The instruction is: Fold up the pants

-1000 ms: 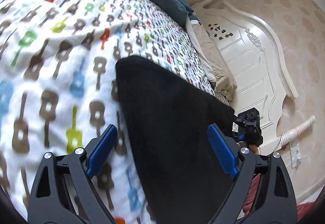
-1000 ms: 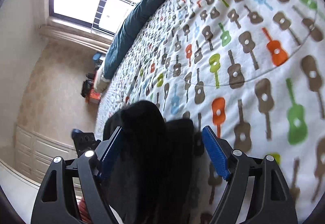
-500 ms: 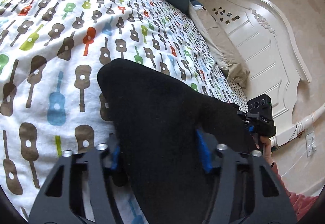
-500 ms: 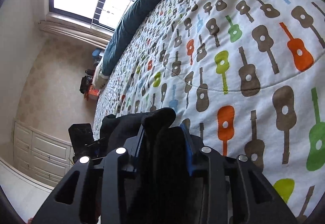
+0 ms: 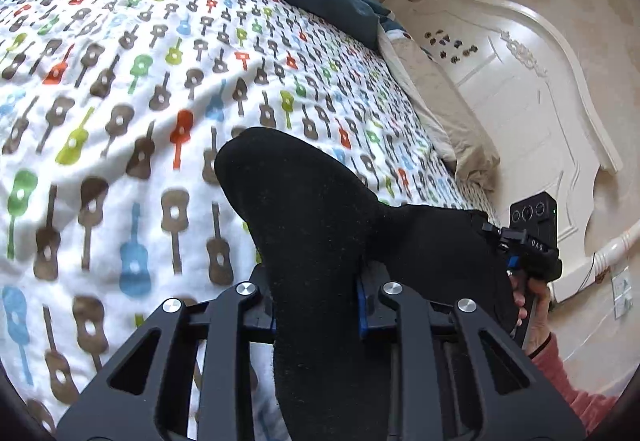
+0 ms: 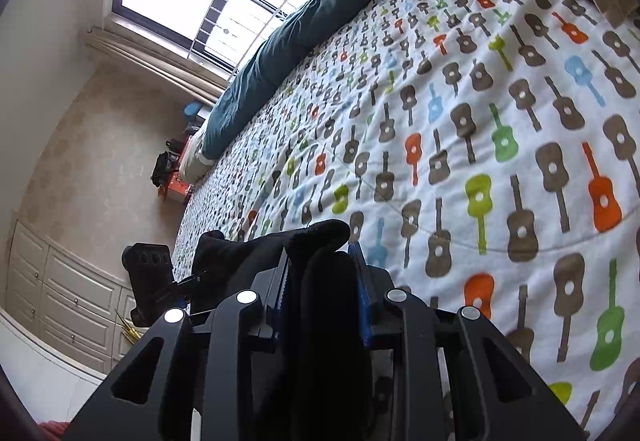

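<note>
1. Pants (image 5: pixel 320 225), black and soft, lie on the guitar-print bedspread (image 5: pixel 120 81) near its edge.
2. On the left, the left gripper (image 5: pixel 316 305) is pinched tight on one part of the cloth.
3. On the right, the right gripper (image 6: pixel 320 281) is pinched tight on another bunched part.
4. The cloth stretches sideways between both tools, so I think both must lift and carry it together, away over the bed.

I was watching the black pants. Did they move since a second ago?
Yes. The black pants lay flat on the guitar quilt before; now both tools, left tool and right tool, pinch them, bunched and raised off it.
</note>
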A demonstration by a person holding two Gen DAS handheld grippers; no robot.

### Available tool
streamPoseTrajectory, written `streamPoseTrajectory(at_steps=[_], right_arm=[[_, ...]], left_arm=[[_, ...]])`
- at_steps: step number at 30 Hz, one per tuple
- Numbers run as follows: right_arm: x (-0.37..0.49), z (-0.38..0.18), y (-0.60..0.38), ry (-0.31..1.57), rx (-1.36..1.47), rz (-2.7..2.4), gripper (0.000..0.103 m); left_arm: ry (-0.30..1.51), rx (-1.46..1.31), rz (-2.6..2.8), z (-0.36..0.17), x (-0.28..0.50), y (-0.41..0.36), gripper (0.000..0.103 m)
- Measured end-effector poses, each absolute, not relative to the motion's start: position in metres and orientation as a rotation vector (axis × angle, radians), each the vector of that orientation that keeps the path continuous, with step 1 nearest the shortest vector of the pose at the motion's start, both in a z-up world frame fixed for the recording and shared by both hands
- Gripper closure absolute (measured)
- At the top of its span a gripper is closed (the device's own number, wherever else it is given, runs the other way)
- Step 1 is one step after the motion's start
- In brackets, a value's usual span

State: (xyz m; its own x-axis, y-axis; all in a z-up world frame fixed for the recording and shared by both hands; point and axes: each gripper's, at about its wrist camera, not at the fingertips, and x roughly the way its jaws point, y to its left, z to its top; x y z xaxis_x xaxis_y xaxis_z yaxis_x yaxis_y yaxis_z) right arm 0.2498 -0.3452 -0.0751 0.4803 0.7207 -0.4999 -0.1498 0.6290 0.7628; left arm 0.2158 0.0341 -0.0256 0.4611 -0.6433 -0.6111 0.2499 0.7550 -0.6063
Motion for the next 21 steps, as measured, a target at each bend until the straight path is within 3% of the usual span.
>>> streamPoseTrajectory(at_steps=[11,21], right_arm=[[0.307,-0.068,-0.334,0.903,0.718,0.590,0.076],[0.333,-0.103,-0.343,0.978,0.793,0.572,0.076]], left_arm=[[0.942,-0.446,-0.515,-0.019,0.267,0.046,0.079],[0.989,-0.482,-0.518,-0.040,0.292,0.052,0.078]])
